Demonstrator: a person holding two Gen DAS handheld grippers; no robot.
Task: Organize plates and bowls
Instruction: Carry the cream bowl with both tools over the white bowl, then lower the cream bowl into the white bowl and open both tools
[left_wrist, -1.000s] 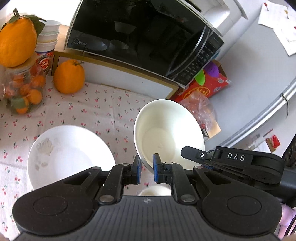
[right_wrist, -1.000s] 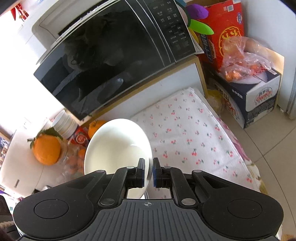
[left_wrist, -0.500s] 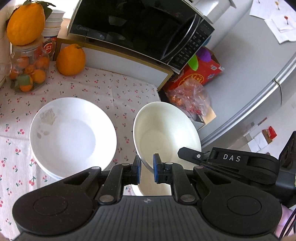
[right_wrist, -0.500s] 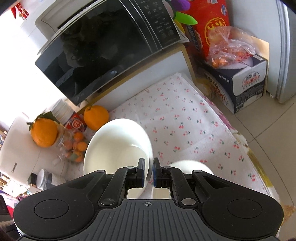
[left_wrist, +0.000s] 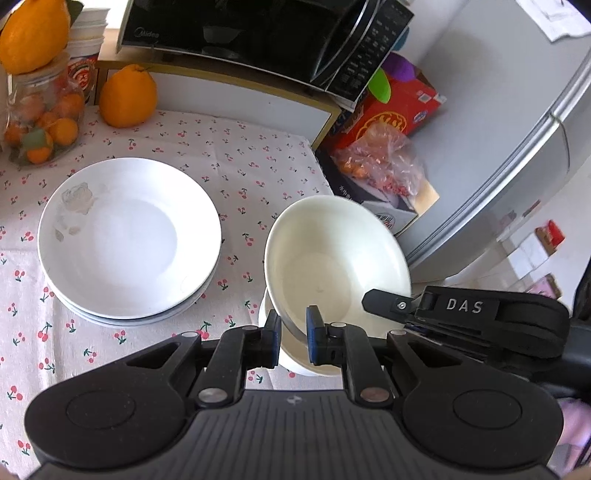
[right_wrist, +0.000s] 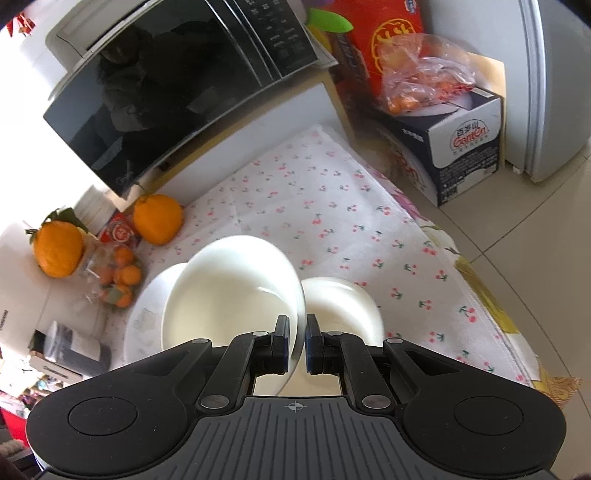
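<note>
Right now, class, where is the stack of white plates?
In the left wrist view, the stack of white plates sits on the cherry-print tablecloth, left of the held bowl and just in front of the jar of oranges.

left tool (left_wrist: 291, 334) clamped, right tool (right_wrist: 295, 343) clamped

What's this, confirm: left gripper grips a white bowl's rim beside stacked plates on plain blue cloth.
Wrong: the cloth is white with cherry print, per the left wrist view. The left gripper grips the bowl by its rim beside the stacked plates.
</note>
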